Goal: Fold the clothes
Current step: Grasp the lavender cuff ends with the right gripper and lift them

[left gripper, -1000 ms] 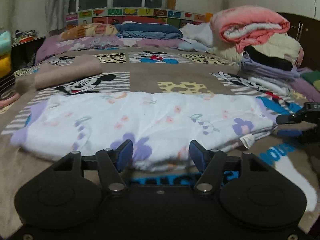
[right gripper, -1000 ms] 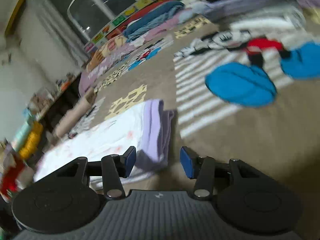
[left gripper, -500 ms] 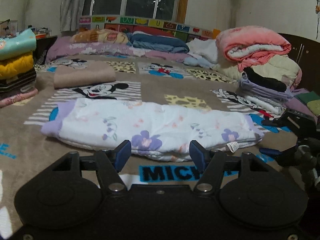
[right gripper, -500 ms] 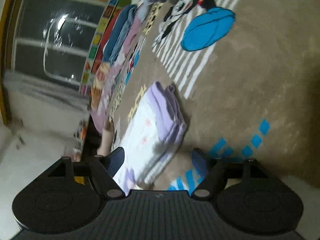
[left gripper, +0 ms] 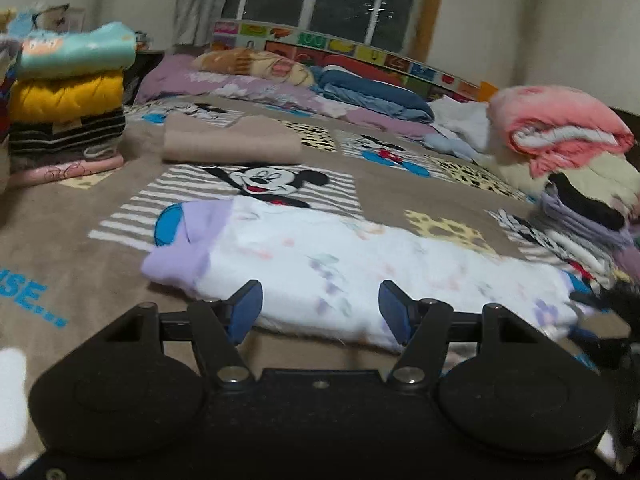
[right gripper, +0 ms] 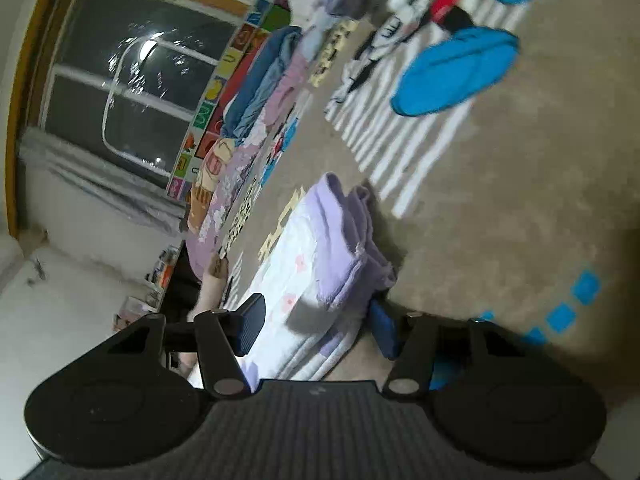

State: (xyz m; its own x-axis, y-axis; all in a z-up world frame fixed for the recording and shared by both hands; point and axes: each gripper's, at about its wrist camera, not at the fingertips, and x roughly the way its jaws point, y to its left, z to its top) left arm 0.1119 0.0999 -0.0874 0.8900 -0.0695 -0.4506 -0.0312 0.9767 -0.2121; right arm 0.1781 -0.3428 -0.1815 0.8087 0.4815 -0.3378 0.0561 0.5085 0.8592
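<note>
A white floral garment with lilac cuffs (left gripper: 340, 264) lies folded into a long strip on the brown Mickey Mouse bedspread (left gripper: 80, 240). My left gripper (left gripper: 320, 310) is open and empty, just in front of the strip's near edge. My right gripper (right gripper: 316, 324) is open, tilted, with its jaws either side of the strip's lilac end (right gripper: 344, 256), not closed on it. The right gripper also shows as a dark blur at the strip's right end in the left wrist view (left gripper: 612, 320).
A folded beige garment (left gripper: 228, 144) lies further back. A stack of folded clothes (left gripper: 68, 96) stands at the left edge. A pile with a pink blanket (left gripper: 560, 136) sits at the right. Pillows and bedding (left gripper: 320, 84) line the headboard under the window.
My left gripper has swung left and backed off, so the strip's left lilac end is now nearer centre. My right gripper has rolled over and closed in around the strip's right end.
</note>
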